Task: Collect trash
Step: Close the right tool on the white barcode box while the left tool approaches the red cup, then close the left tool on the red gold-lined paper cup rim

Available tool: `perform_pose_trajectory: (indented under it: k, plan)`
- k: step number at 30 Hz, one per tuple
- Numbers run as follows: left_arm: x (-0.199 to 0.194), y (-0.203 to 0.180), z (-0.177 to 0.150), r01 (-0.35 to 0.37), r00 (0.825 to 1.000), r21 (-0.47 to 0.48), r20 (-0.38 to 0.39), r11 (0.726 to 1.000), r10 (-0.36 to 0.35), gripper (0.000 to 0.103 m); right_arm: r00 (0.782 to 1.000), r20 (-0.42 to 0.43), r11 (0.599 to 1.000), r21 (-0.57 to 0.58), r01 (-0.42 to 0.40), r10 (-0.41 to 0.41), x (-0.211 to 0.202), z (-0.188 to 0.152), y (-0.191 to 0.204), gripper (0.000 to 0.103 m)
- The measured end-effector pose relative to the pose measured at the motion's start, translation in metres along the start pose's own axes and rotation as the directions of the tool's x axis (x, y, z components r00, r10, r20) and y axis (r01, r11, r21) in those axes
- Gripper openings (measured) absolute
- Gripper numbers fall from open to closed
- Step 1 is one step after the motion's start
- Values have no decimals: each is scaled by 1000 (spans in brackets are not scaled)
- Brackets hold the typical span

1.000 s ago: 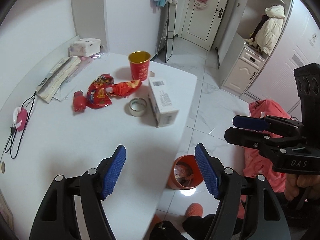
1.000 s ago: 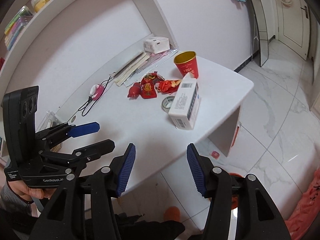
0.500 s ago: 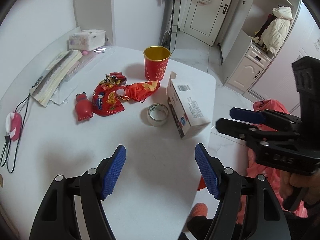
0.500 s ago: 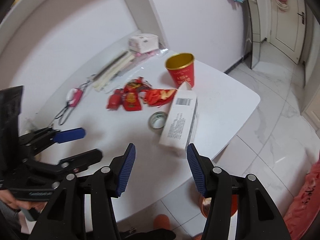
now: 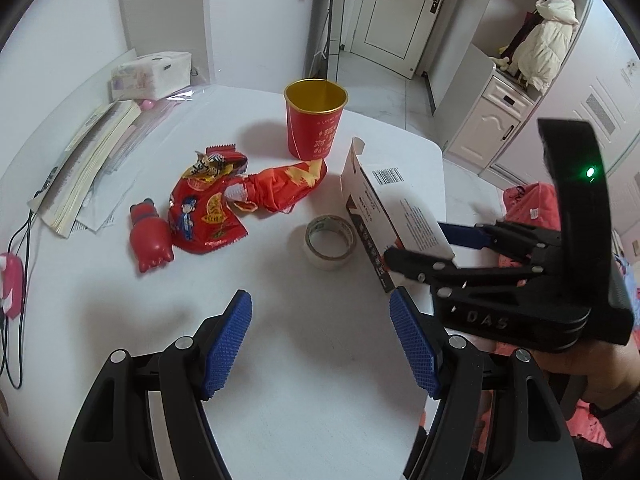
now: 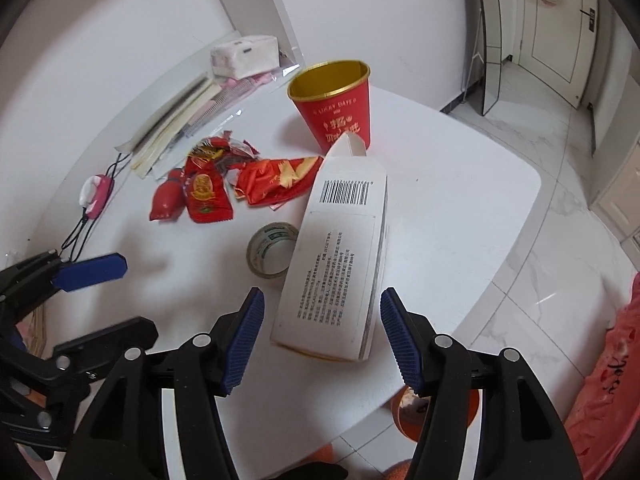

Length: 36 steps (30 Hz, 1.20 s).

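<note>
Both claws gape empty; tape roll (image 6: 271,254) touches the white carton (image 6: 340,264).

box (image 6: 336,264): matt card | wrappers (image 5: 208,208): glossy foil | table (image 5: 120,304): smooth

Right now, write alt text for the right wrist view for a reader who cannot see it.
The open right gripper frames the near end of a white carton lying on a white table, its pads not touching it. Beyond lie a tape roll, red snack wrappers and a red paper cup; the left gripper is at the left edge.
</note>
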State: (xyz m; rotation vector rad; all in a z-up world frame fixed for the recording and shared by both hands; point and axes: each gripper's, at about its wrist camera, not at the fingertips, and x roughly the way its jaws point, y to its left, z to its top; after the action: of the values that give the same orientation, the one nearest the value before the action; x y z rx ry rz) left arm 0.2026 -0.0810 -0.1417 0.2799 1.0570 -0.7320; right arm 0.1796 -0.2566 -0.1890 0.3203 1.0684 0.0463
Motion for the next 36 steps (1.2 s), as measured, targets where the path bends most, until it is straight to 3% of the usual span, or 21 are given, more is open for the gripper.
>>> perform_pose_trajectory:
  k: [3,12,23,26,36]
  plan:
    - [5,0,7,7,1000,14,-1,1000,-7,72,1000,2,1000,20,-1,1,4,-1,-4,52]
    - [28,-11,42,31,999,85,4,996,-32,72,999,51,997,72,7,-10,-10,7,-29,44]
    - [61,-20,105,13,999,175,37,984,-20,72,988,143,987,159,30,-53,-38,34,-71,43]
    - [75,-18,121,-2,999,181,35,984,-5,76,986,158,984,178,31,-59,-43,39,-77,43]
    - [112,-18,135,-8,1000,206,-11,979,11,77,979,185,969,244,39,-86,-50,44,-94,43]
